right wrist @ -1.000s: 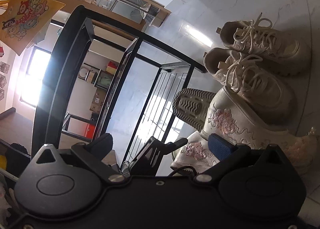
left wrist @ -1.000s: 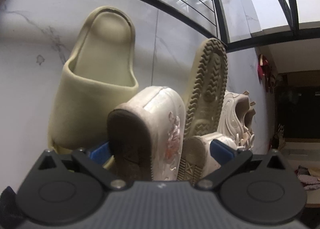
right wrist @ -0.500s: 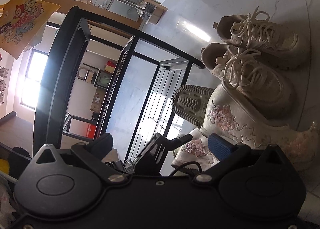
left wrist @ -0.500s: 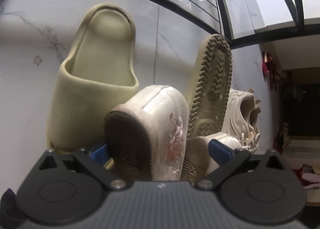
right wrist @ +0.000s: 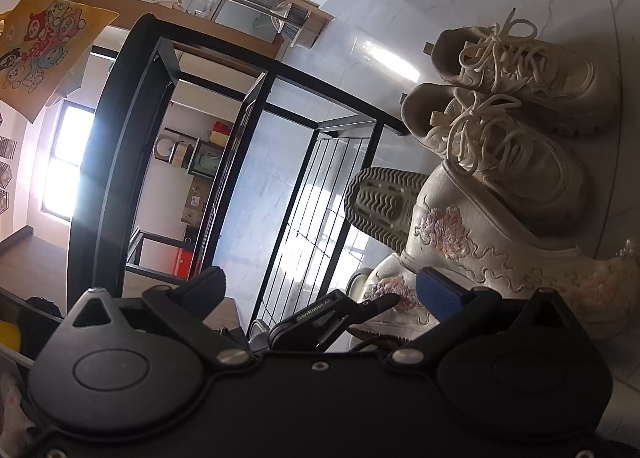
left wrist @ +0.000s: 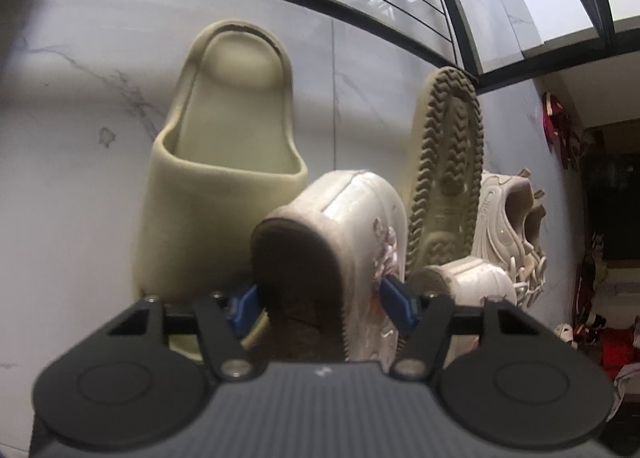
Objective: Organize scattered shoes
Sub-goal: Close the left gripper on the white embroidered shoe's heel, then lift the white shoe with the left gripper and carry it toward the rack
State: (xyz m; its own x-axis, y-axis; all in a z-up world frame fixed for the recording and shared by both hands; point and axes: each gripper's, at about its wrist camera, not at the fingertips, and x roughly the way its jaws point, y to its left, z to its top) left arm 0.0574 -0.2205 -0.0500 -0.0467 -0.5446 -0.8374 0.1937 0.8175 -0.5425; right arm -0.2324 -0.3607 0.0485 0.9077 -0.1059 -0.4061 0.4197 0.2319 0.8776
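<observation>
white marble floor (left wrist: 72,129) runs under a black metal rack (right wrist: 120,105). near its far edge lie olive slides (left wrist: 224,161). the left hand-held gripper (left wrist: 320,300) has just closed onto an embroidered shoe (left wrist: 344,242); the right hand-held gripper (right wrist: 320,290) stands open, empty.

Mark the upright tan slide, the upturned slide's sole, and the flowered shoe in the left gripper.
Upright tan slide (left wrist: 228,193): left wrist view, on its strap.
Upturned slide's sole (left wrist: 448,161): left wrist view, mid-tread.
Flowered shoe (left wrist: 360,225): left wrist view, on its glossy side.
</observation>
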